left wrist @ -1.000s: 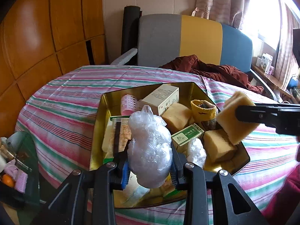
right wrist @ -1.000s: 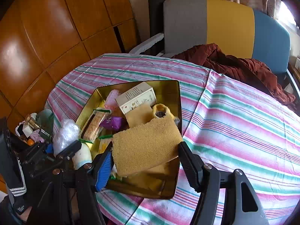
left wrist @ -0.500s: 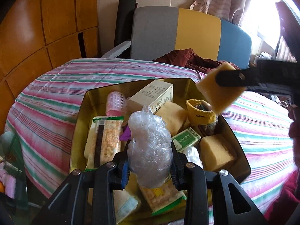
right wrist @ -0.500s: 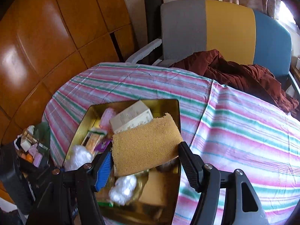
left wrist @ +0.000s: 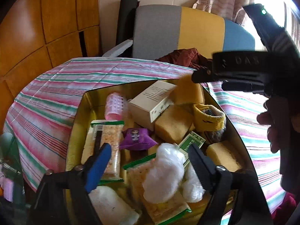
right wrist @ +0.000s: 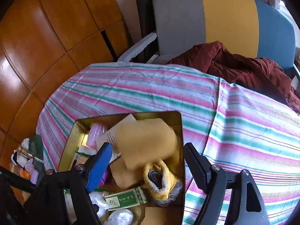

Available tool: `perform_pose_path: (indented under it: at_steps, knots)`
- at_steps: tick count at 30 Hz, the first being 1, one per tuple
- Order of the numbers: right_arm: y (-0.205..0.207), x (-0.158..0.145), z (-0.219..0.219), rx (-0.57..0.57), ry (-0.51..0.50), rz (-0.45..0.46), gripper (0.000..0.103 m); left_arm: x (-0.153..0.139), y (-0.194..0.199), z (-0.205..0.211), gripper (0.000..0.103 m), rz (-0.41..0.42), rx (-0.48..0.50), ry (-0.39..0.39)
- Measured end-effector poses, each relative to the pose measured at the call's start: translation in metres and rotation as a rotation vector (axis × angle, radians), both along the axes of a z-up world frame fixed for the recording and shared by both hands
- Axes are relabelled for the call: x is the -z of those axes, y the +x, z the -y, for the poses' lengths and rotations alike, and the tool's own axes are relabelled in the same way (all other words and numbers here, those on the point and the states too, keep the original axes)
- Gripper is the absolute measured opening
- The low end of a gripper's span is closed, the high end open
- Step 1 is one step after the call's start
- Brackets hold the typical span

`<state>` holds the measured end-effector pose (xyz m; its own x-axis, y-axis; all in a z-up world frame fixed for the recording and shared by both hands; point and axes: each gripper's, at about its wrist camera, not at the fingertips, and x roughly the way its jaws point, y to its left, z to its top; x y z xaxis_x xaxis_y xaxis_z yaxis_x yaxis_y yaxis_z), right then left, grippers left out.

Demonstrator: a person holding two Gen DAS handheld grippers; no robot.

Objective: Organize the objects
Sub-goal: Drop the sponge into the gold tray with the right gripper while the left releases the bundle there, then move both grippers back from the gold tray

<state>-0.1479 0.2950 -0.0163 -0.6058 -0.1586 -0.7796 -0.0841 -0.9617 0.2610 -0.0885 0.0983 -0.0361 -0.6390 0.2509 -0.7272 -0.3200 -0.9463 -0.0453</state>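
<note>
Fingers of the left gripper spread wide, touching nothing; clear plastic bag wad sits between them but loose, lying on a cracker packet inside the gold tin. Right gripper fingers also apart, not clamped on anything; yellow sponge appears blurred between and beyond them, over the tin's far end, above the beige carton. Whether it touches the pile, cannot tell.

Left wrist view, tin contents: pink hair roller at far left, beige carton beside it, sponge block near centre, yellow sock at right rim, purple sachet in the middle, green-white box just behind the bag wad, another sponge block at right, long cracker packet along the left side, second plastic wad by the right finger. Right gripper body enters this view from the right, with the person's hand on it.

Tin rests on a striped tablecloth. Beyond the table: chair with grey, yellow, blue back, maroon cloth piled on the seat. Small toiletries lie off the table at lower left.
</note>
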Motion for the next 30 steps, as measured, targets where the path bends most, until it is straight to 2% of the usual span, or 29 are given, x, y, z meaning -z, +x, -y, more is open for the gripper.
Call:
perform_pose_path:
  at_steps: [5,11,18,24,30]
  knots:
    - [0.018,0.002,0.004,-0.006,-0.005,0.000,0.083,-0.006,0.011,0.013,0.093,-0.014,-0.024,0.003]
    - [0.054,-0.002,0.019,-0.030,0.040,-0.015,0.083,-0.022,0.031,0.029,0.103,-0.059,-0.068,0.006]
    - [0.099,-0.003,0.037,-0.033,0.080,-0.030,0.083,-0.041,0.058,0.043,0.103,-0.103,-0.109,0.022]
    - [0.128,0.005,0.045,-0.021,0.083,-0.013,0.083,-0.043,0.079,0.042,0.103,-0.131,-0.141,-0.023]
    - [0.148,0.012,0.050,-0.009,0.095,-0.003,0.083,-0.042,0.092,0.045,0.103,-0.126,-0.164,-0.005]
